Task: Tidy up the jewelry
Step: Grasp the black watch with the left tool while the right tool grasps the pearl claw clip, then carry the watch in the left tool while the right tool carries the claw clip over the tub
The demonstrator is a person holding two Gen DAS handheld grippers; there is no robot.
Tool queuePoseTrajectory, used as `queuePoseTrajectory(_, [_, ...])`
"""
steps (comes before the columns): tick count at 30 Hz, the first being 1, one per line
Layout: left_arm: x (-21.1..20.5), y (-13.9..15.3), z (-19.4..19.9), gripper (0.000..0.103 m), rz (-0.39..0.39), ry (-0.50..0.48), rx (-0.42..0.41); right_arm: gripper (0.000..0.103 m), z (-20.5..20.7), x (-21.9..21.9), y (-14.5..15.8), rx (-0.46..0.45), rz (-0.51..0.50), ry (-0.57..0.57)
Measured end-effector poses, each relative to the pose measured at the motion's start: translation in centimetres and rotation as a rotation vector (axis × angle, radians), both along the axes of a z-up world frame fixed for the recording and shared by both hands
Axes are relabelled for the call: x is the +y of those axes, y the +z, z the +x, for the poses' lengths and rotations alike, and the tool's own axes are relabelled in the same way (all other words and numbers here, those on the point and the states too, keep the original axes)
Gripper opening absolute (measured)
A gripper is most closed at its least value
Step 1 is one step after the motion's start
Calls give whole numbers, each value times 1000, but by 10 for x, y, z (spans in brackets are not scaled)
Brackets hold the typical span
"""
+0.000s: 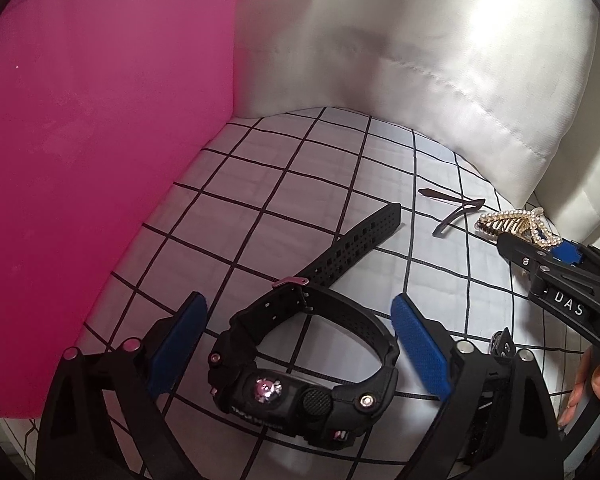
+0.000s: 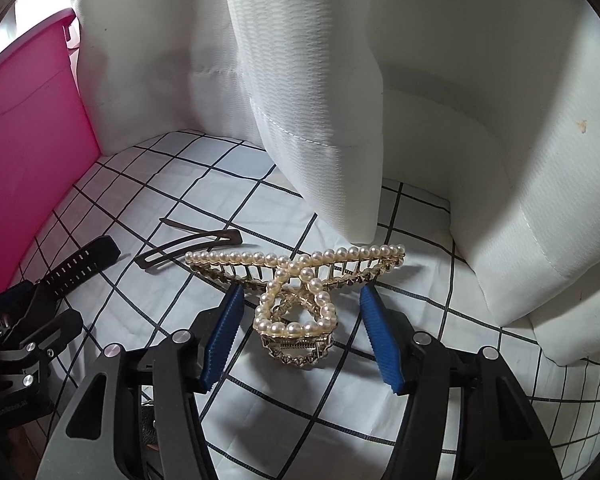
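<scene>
left wrist view: the left gripper [image 1: 300, 344] points steeply down at a chunky black digital wristwatch with a perforated rubber strap [image 1: 300, 364] lying on the white bedsheet with a black grid pattern [image 1: 284, 168]. its blue ribbed pads [image 1: 420, 348] stand spread, one on either side of the watch, neither pressing on it; a gap shows on both sides. the watch case sits low between the fingers with the buckled loop just ahead, and the free strap end runs away up and to the right, so the long axis lies oblique to the finger line while the case itself sits across the gap. judgement: a closing move would catch the case or the loop. a bright pink plastic wall [image 1: 80, 160] rises at left, a white satin cushion [image 1: 420, 60] behind. at right the right gripper's black body sits over a gold claw hair clip set with pearls [image 1: 508, 222], with a thin dark brown snap hair clip [image 1: 456, 208] between clip and strap. right wrist view: the right gripper [image 2: 302, 336] has its fingers apart around the pearl clip [image 2: 296, 280], pads clear of it. the toothed bar lies crosswise beyond the fingertips; the pearl loop and spring hinge point back toward the camera, centred in the gap. judgement: each hand is nearer its own item, and closing here should pinch the loop end.
</scene>
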State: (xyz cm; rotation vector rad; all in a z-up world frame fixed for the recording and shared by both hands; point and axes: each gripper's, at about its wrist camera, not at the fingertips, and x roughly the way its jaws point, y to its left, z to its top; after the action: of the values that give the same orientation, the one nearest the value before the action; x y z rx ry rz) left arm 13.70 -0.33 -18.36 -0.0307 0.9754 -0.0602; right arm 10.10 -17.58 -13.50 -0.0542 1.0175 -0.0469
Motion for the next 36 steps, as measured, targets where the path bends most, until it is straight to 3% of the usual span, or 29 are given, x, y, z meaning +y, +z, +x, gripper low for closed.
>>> queuePoseTrajectory(4, [5, 3, -8, 68, 8, -4, -19, 38, -2, 2, 0, -6, 2, 2])
queuePoseTrajectory(5, [5, 4, -11, 67, 7, -6, -18, 31, -3, 1, 0, -7, 6, 4])
queuePoseTrajectory(14, [14, 8, -22, 67, -24, -12, 0, 30, -17, -5, 7, -22, 43, -14])
queuePoseTrajectory(36, [11, 51, -58, 67, -29, -58, -55, 30, -80, -19, 48, -48, 76, -75])
